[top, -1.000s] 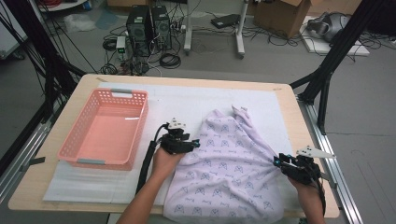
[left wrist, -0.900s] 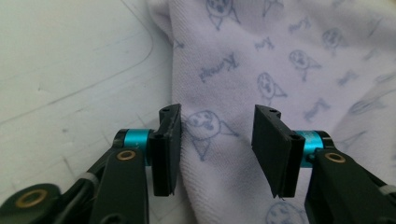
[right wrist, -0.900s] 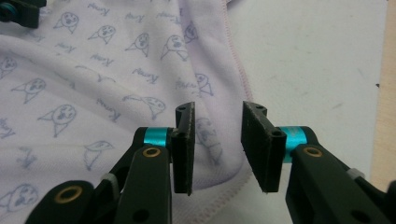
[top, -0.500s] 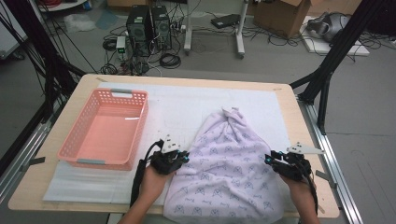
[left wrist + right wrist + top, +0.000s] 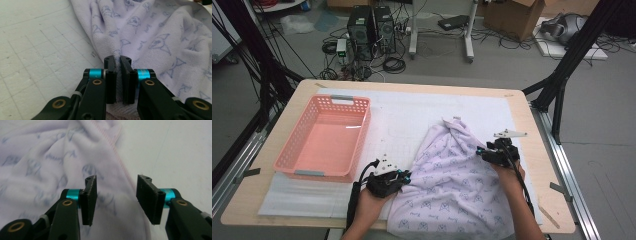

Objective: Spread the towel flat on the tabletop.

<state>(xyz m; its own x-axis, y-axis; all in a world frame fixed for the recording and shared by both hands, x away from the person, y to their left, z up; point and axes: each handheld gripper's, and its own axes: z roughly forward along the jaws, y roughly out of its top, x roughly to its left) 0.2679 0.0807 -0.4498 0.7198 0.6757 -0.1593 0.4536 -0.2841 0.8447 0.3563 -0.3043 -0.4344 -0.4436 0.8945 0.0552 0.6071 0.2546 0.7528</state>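
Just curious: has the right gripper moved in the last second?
Yes. The right gripper has slid inward along the towel, away from the table edge, its jaws just opening.

A mat (image 5: 412, 115) covers most of the table (image 5: 522, 115) in the middle of the high view. The basket (image 5: 287, 155) sits on the mat at centre left. The cloth (image 5: 452, 185) lies right of the basket, from the frame's centre down to the bottom edge. The left gripper (image 5: 404, 176) is at the cloth's left edge, lower centre; the right gripper (image 5: 482, 151) is on its right part, right of centre. Computers (image 5: 372, 25) and a box (image 5: 512, 15) stand on the floor along the top.
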